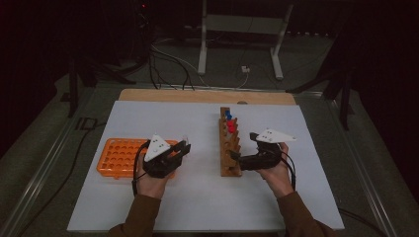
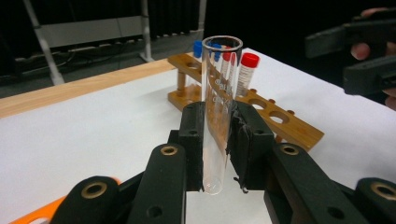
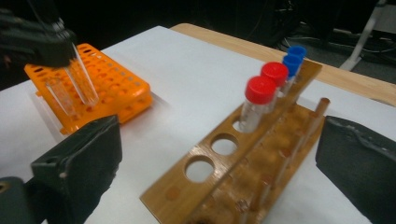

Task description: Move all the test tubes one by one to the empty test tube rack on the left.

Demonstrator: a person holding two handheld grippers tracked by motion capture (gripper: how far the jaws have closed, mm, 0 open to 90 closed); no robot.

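Observation:
My left gripper (image 1: 181, 148) is shut on a clear, uncapped test tube (image 2: 220, 93), held upright between the pads above the white table, just right of the orange rack (image 1: 118, 157). From the right gripper view the same tube (image 3: 84, 79) hangs tilted over the orange rack (image 3: 116, 88). The wooden tube rack (image 1: 230, 148) stands in the middle and holds two red-capped tubes (image 3: 266, 84) and two blue-capped tubes (image 3: 294, 56) at its far end. Its near holes (image 3: 200, 169) are empty. My right gripper (image 1: 244, 147) is open beside the rack's near end, with nothing between its jaws.
A white sheet (image 1: 197, 197) covers the table, with a wooden strip (image 1: 197, 95) along the far edge. Another clear tube (image 3: 60, 98) seems to stand in the orange rack. Beyond the table are cables (image 1: 168, 64) and a white stand (image 1: 242, 29) on the dark floor.

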